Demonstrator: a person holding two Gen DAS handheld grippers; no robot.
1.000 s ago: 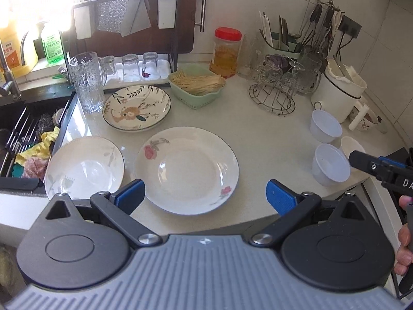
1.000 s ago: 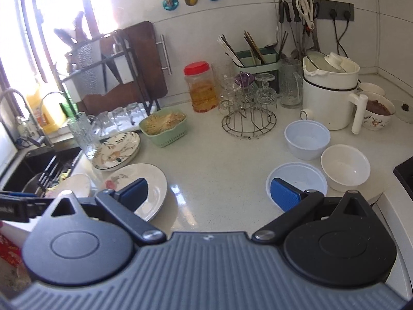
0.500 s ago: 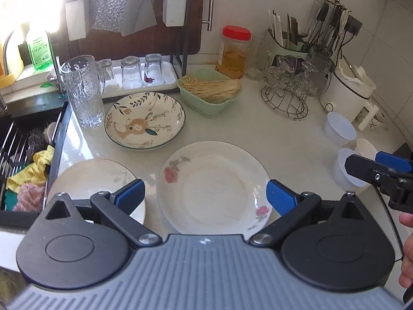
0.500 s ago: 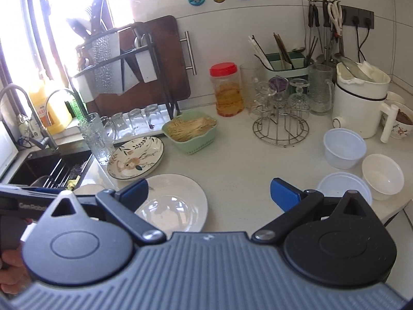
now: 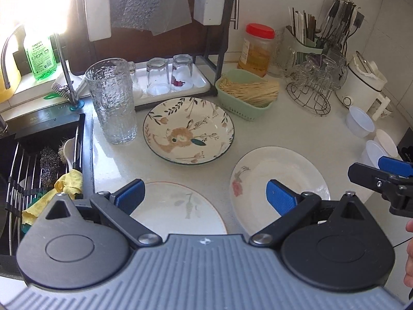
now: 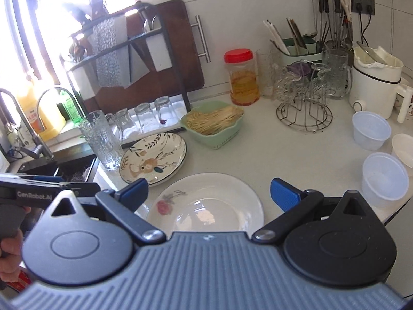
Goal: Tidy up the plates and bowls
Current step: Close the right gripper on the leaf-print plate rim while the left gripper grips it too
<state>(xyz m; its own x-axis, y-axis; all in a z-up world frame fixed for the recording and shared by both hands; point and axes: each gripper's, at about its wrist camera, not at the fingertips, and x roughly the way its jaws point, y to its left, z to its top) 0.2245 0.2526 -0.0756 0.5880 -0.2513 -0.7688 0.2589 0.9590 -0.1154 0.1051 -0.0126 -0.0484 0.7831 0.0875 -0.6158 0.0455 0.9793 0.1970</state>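
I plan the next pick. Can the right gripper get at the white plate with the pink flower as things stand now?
Probably yes. The right gripper has its jaws open and empty, just above the flower plate. Nothing lies on the plate, and the rabbit plate sits beside it, apart.

A round cream plate with a tan rabbit and dark leaf sprigs [image 5: 188, 131] lies by a white plate bearing a pink rose [image 5: 278, 180], a mint-green basket [image 5: 245, 106] and a red-lidded amber jar [image 5: 256, 47].
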